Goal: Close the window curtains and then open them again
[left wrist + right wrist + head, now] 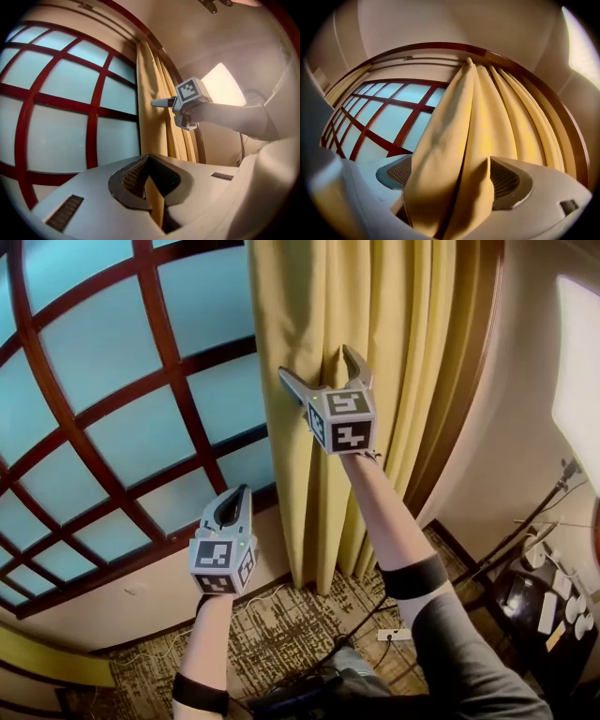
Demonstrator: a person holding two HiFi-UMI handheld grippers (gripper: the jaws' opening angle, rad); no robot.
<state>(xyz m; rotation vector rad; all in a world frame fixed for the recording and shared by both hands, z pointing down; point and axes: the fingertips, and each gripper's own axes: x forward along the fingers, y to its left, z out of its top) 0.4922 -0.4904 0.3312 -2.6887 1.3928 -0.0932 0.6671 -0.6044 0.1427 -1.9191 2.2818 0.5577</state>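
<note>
The yellow curtain hangs gathered at the right side of the red-framed window. My right gripper is raised at the curtain's left edge with its jaws wide open. In the right gripper view a thick fold of curtain lies between the open pads of the right gripper. My left gripper is lower and to the left, in front of the window panes and apart from the curtain. It is shut with nothing in it. The left gripper view shows its closed jaws, the curtain and the right gripper's marker cube.
Wooden trim runs down the wall right of the curtain. A dark table with small objects and a stand with cables are at the lower right. A bright panel glows on the right wall. A power strip lies on the patterned carpet.
</note>
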